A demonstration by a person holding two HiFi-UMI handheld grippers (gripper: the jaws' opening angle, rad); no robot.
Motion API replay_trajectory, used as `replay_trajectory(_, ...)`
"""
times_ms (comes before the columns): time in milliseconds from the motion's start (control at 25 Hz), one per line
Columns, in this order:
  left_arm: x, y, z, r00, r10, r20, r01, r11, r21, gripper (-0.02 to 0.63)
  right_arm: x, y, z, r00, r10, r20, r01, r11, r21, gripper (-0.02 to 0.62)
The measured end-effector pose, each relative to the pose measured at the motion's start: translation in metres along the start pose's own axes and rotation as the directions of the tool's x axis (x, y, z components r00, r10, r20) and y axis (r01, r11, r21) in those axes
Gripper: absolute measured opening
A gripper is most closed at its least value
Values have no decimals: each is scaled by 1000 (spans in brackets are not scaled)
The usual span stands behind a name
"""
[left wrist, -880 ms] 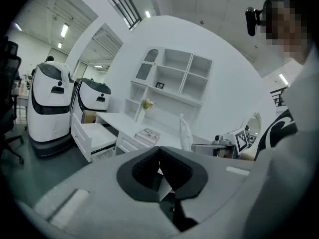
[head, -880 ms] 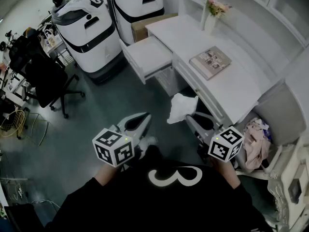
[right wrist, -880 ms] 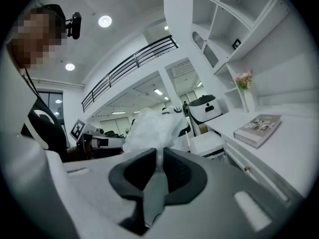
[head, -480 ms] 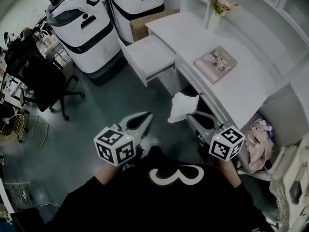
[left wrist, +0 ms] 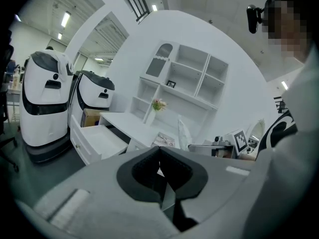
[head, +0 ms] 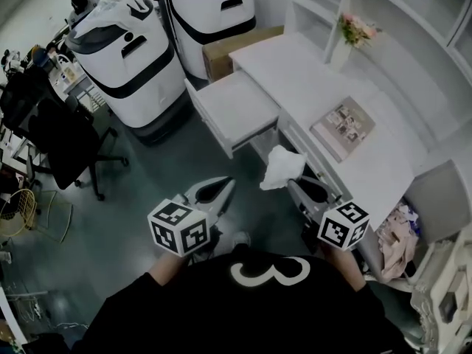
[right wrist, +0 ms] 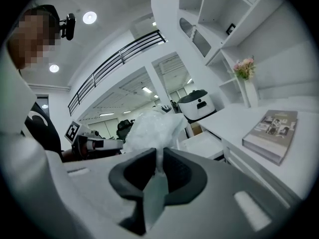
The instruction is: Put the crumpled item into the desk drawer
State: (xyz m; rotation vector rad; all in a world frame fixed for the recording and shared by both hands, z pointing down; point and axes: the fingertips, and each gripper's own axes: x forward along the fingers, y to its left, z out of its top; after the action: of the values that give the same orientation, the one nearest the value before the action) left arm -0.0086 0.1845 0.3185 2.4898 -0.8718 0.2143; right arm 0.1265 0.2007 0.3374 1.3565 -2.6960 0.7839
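Surfaces before you.
Your crumpled item [head: 282, 167] looks like thin, wrinkled white plastic film; the desk [head: 295, 72] is smooth, matt white.

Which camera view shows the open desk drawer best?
The head view: the drawer is seen from above, its whole inside showing. The left gripper view shows it small and side-on; the right gripper view shows only part beside the crumpled item.

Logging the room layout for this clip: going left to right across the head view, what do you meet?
black office chair → white machine → open desk drawer → crumpled white item → book → pile of clothes
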Motion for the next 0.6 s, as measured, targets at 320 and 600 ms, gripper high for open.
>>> replay_trajectory(320, 5, 70, 35, 1000, -2, 12, 2, 1000, -21, 9, 71, -2, 28, 1000, -9, -27, 8, 1000, -23, 49)
replay_trajectory(600, 3, 106, 47, 999, 15, 32, -14, 1000, -21, 9, 115, -2, 34, 999, 8, -35, -10, 999, -41, 49)
